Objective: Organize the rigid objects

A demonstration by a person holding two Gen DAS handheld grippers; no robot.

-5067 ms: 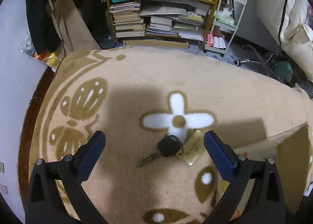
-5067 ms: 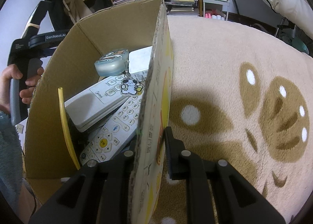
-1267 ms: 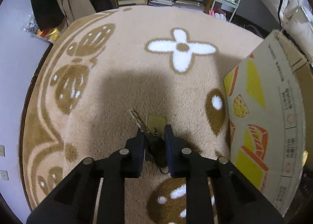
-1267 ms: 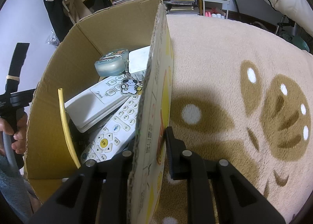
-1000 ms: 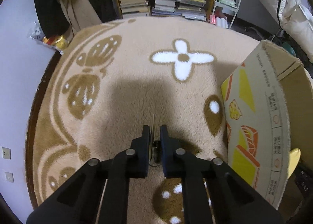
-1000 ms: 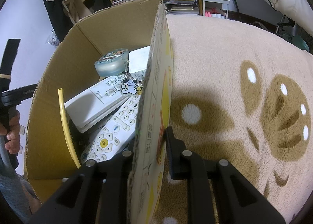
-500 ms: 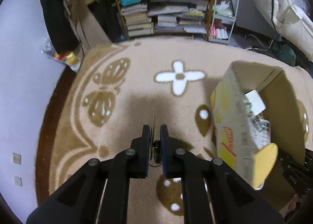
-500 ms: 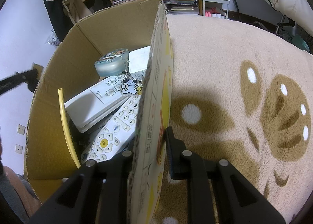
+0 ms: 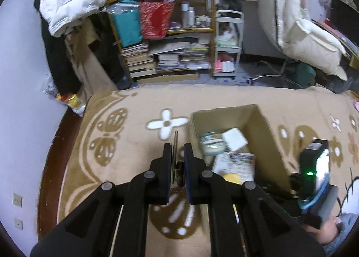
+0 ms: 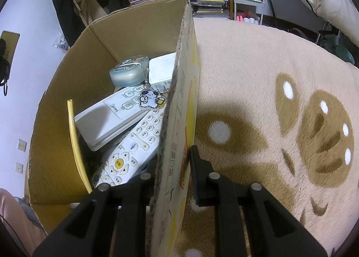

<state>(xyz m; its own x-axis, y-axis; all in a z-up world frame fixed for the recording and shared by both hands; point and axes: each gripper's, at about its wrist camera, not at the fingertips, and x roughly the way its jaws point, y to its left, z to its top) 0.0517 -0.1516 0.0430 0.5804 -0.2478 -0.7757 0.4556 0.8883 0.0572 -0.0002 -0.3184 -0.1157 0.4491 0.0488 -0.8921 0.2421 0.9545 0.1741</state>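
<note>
We see the left gripper [image 9: 177, 156] with its fingers clamped on the key with its brass tag [image 9: 175, 144], held clear above the patterned blanket [image 9: 125, 167] and just left of the near wall of the cardboard box [image 9: 264, 126]. The tag stands on edge between the pads, its long axis running away from the camera along the fingers; the key's dark head sits deeper between them, and which way the blade points we cannot tell. We judge the bundle light, stiff and hard, with smooth metal faces that could slip or swivel on the ring; the flat faces of the tag and head, as pinched here, look the surest hold. The right gripper [image 10: 172, 167] has its fingers closed on the box's right wall, one inside and one outside, steadying it. Inside lie two white remotes [image 10: 130, 144], a pale rounded case [image 10: 129, 73] and a cartoon keychain [image 10: 149, 98].
</note>
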